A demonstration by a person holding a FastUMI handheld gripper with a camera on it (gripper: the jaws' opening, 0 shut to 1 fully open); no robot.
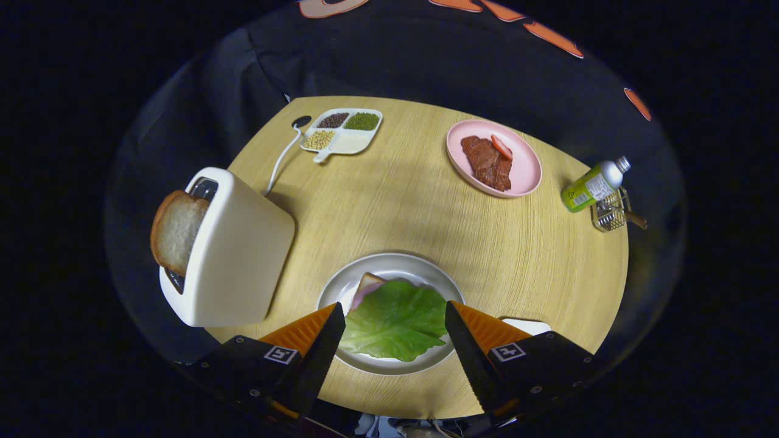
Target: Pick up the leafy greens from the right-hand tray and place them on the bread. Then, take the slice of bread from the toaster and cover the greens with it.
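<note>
We see our gripper (395,322) with its fingers spread wide, nothing held between them. Between the fingertips lies the leafy greens (397,319), a flat lettuce leaf resting on the bread (367,285), of which only a corner with a pinkish layer peeks out beyond the leaf. Both sit on a grey plate (389,264) whose far rim curves just ahead of the fingers.

Beyond the left finger stands a cream toaster (234,249), close to the table's edge, with a slice of bread (176,230) sticking up from its slot. Its white cord (280,159) runs away toward the far edge.

Far ahead sits a divided dish (350,143) of grains and seeds. Beyond the right finger, a pink plate (523,173) holds meat slices (487,161) and a red piece. Farther right, near the table's edge, a green-labelled bottle (593,185) leans on a small wire basket (608,213); its label is too small for us to make out. A white tray (529,325) edge shows just behind the right finger.

The wooden table (395,201) lies bare between the grey plate and the far dishes.
</note>
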